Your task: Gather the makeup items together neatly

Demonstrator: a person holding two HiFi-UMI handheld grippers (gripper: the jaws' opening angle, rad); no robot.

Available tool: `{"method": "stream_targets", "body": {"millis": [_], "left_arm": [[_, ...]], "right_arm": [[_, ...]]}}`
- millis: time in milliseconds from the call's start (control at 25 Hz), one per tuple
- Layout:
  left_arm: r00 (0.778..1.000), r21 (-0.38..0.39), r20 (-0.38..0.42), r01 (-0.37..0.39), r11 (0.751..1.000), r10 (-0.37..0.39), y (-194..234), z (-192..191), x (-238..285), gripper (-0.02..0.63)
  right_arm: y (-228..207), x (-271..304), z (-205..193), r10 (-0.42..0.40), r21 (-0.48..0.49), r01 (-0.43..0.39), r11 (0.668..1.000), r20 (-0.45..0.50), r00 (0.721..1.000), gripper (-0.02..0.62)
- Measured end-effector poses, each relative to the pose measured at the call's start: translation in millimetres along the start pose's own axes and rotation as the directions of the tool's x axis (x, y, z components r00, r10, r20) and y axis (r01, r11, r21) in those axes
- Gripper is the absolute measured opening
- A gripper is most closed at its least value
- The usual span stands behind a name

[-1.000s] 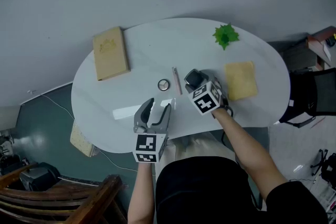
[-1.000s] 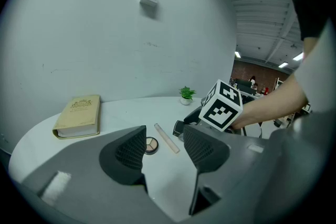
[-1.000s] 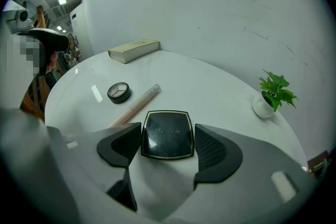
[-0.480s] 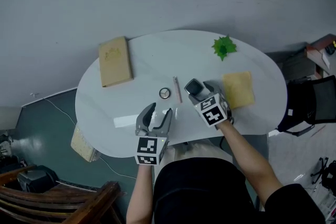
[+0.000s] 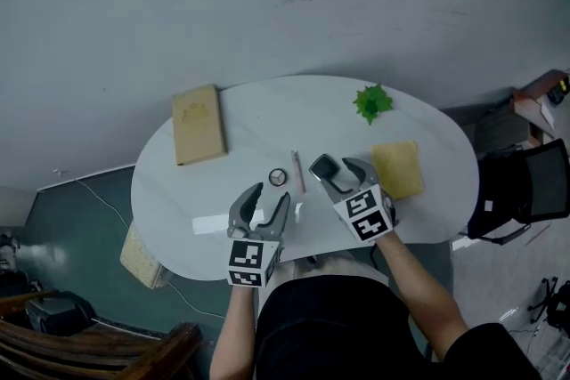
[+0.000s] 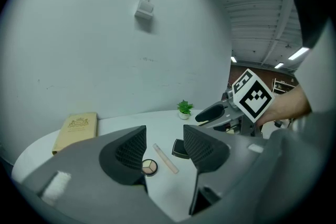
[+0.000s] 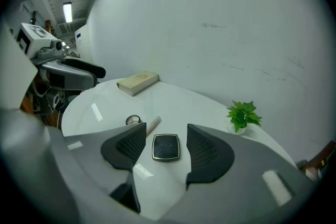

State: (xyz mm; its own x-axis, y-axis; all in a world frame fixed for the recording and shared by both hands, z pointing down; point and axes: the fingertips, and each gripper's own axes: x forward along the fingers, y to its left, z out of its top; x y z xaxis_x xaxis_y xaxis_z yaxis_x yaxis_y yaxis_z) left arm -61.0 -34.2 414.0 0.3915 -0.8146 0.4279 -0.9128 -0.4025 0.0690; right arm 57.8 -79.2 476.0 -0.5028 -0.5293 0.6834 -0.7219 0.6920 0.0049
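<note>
Three makeup items lie mid-table: a black square compact [image 5: 322,165] [image 7: 166,146] [image 6: 180,148], a pink tube [image 5: 297,171] [image 7: 153,125] [image 6: 165,158] and a round eyeshadow pot [image 5: 278,177] [image 7: 133,120] [image 6: 149,167]. My right gripper [image 5: 343,178] [image 7: 167,136] straddles the black compact, which lies flat on the table between the jaws. The jaws are closing, with a gap still on both sides of it. My left gripper [image 5: 267,196] [image 6: 163,147] hovers open and empty near the front edge, just short of the pot and tube.
On the white oval table [image 5: 249,107], a tan book [image 5: 198,122] [image 7: 137,82] lies at the far left. A small green plant [image 5: 371,101] [image 7: 243,114] stands at the back right, with a yellow pad [image 5: 397,169] beside my right gripper. A chair [image 5: 525,191] stands right of the table.
The right gripper's jaws have narrowed around the black compact. The left gripper stays open in much the same place. The head view has shifted slightly.
</note>
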Motion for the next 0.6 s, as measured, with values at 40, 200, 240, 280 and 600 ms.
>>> {"method": "stream_targets", "body": {"millis": [40,200,240,280,600], "left_arm": [[1.0,0.004,0.008,-0.001,1.0,0.001,1,5,0,0.221],[0.999,0.013,0.04,-0.006,1.0,0.005,4,22,-3,0.219],[0.999,0.013,0.049,-0.007,1.0,0.006,4,27,-4,0.219],[0.998,0.013,0.057,-0.008,1.0,0.007,5,31,-5,0.219],[0.99,0.017,0.138,-0.022,1.0,0.019,9,70,-21,0.212]], "right_arm": [[-2,-4,6,-0.004,-0.002,0.004,1.0,0.015,1.0,0.251],[-8,-22,28,-0.014,-0.009,0.015,1.0,0.077,0.997,0.206],[-9,-27,34,-0.014,-0.012,0.015,1.0,0.094,0.995,0.198],[-9,-31,40,-0.014,-0.014,0.015,1.0,0.111,0.994,0.192],[-11,-65,83,-0.013,-0.033,0.021,0.999,0.222,0.975,0.143]]}}
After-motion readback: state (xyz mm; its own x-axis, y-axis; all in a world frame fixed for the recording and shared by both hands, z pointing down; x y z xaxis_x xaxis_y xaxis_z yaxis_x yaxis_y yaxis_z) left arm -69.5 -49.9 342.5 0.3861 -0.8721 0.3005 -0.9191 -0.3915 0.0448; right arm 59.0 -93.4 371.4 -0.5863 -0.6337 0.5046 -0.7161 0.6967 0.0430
